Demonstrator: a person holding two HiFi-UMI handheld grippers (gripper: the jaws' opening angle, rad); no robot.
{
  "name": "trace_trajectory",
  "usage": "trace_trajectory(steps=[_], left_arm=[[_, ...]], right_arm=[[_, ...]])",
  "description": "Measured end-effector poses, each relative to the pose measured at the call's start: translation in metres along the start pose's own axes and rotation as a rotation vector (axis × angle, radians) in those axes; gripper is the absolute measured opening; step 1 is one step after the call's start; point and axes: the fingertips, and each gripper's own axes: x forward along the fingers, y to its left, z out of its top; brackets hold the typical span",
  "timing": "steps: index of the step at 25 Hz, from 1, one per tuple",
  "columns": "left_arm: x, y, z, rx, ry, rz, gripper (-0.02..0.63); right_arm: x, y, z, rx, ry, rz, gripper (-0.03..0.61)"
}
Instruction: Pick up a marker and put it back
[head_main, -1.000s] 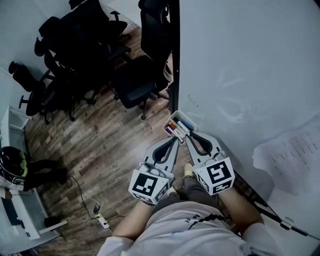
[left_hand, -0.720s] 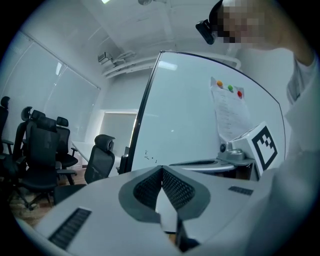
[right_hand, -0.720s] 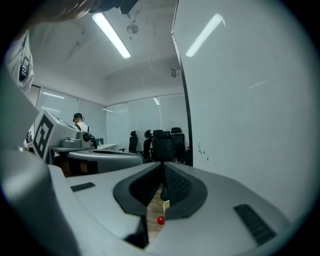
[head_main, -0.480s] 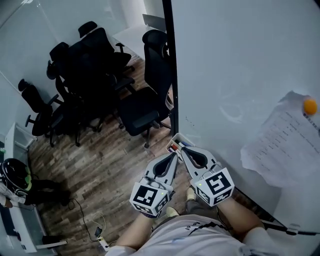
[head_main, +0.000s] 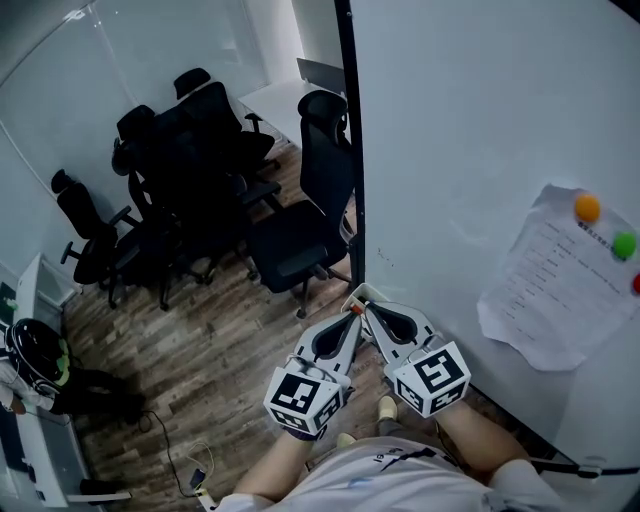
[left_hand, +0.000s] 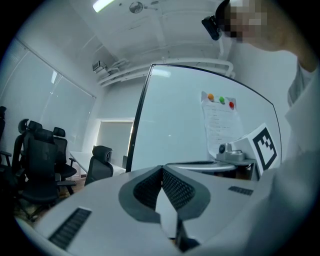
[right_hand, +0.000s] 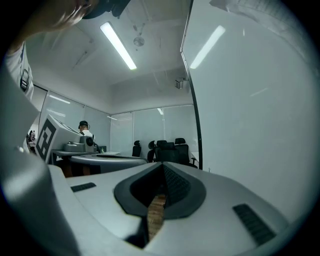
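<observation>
Holding both tongs pressed together and pinching nothing: left tongs (head_main: 352, 314) and right tongs (head_main: 368, 306) meeting tip to tip at the foot of the whiteboard's (head_main: 480, 150) left edge. Covering most of the tray (head_main: 358, 292) fixed at that edge, so hiding the marker, presumably lying inside; showing only a red speck (head_main: 355, 310) by the tips, perhaps a cap. Probably standing at the reach step, with nothing lifted yet. Next, likely needing one pair spreading, dropping over a single marker in the tray, then closing across its barrel without knocking the tray off the whiteboard.
</observation>
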Motion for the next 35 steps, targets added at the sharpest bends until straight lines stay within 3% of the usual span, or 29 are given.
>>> trace_trajectory(steps=[35], left_arm=[[-0.001,0.001,-0.009,-0.019,-0.001,0.011,0.011]], right_arm=[[-0.007,-0.009,-0.014,0.0,0.023,-0.027,0.012]])
